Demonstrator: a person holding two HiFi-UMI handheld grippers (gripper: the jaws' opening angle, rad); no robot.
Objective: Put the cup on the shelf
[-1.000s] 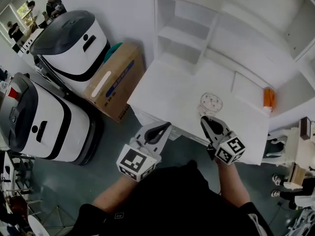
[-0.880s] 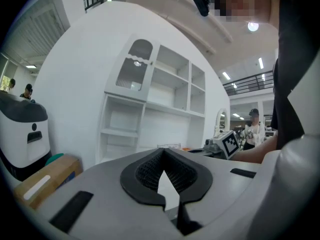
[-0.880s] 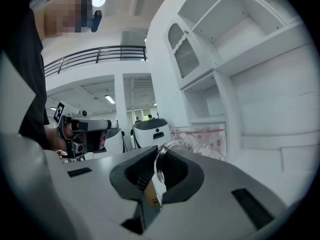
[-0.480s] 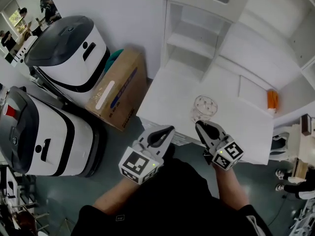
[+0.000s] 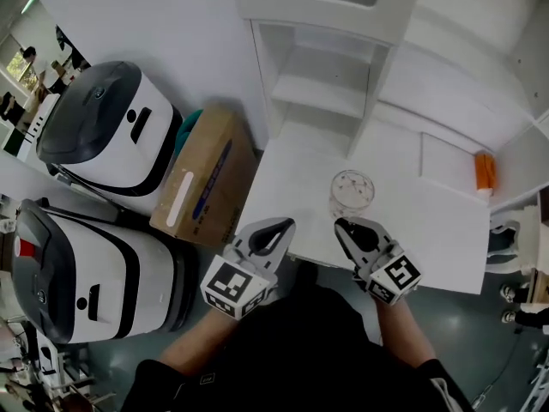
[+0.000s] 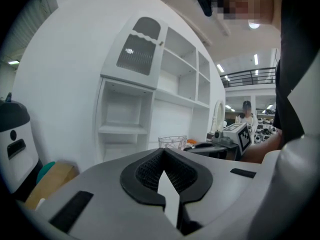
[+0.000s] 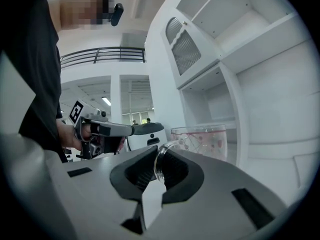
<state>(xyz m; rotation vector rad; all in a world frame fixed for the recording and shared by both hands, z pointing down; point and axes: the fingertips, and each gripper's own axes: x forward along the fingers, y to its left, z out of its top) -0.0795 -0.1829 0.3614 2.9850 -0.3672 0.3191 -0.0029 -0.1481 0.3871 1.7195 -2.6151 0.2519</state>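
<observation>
The left hand-held gripper (image 5: 279, 228) hangs over the front edge of the white table (image 5: 429, 239), off its left corner. Its jaws are clenched together on nothing, so it appears to have no part in this step.

Behind it, at the table's back left corner, stands the white open shelf unit (image 5: 319, 93), which has bare boards at several heights.

To the right, near the front edge, is the clear glass cup with small pink print (image 5: 352, 192). The right hand-held gripper (image 5: 345, 227) is just behind it, pointing level. Its pads are clamped on the cup's clear loop handle, and the cup's body juts out beyond the jaw tips.

The step in hand looks like the carry: the cup is gripped but well apart from the shelf. The next move probably calls for taking it away from the front edge and leftward toward the back left corner. It should be kept upright, lifted to the height of a free board and set in squarely before the jaws let go. A pinch on the handle alone may let the cup swing.

Some things cannot be made out:
- The cup's base is not visible in any view, so I cannot tell whether it rests on the table or hangs just above it.
- From the head view, the right gripper hides the handle.
- The top of the shelf unit is cut off.
- Nothing shows which board is meant.
</observation>
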